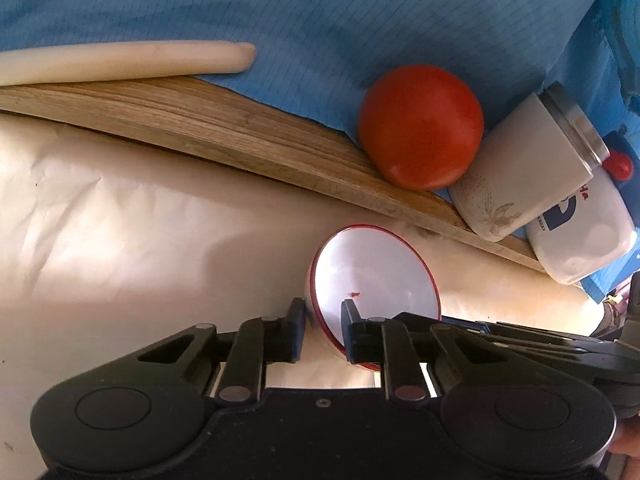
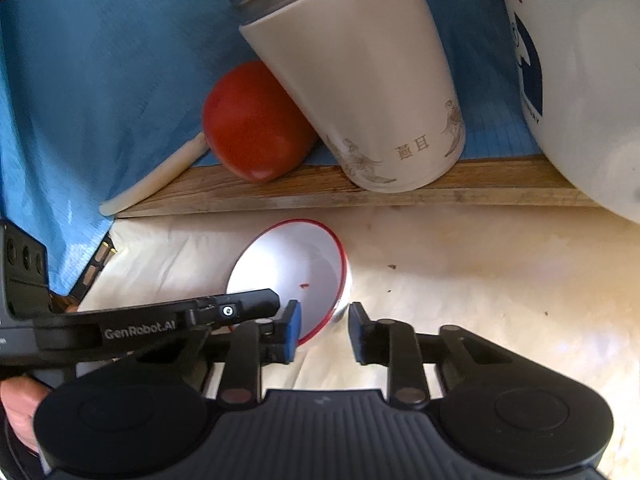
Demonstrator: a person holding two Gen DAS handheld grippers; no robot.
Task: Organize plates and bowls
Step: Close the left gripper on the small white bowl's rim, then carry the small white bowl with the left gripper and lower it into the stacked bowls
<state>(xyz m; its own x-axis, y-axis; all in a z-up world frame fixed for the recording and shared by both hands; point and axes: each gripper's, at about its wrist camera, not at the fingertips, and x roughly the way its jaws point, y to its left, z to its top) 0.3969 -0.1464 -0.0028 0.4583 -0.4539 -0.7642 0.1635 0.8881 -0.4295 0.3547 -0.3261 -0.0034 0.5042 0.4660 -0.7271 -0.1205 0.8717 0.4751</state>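
Right now the small white red-rimmed bowl (image 1: 372, 276) sits tilted straight ahead, its near rim between my left gripper's (image 1: 322, 330) narrowly parted fingers, my right gripper (image 2: 324, 332) straddling the opposite rim, part-open.

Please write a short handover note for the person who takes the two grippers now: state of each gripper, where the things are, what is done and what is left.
Left gripper: fingers on either side of the rim of the small red-rimmed bowl, bowl tilted over the paper-covered surface; whether it grips firmly cannot be told.
Right gripper: open, beside the same bowl, holding nothing.
Behind on the wooden board: tomato, white tumbler, white mug.
Done: bowl picked at the rim. Left: place the bowl; no plates in view.
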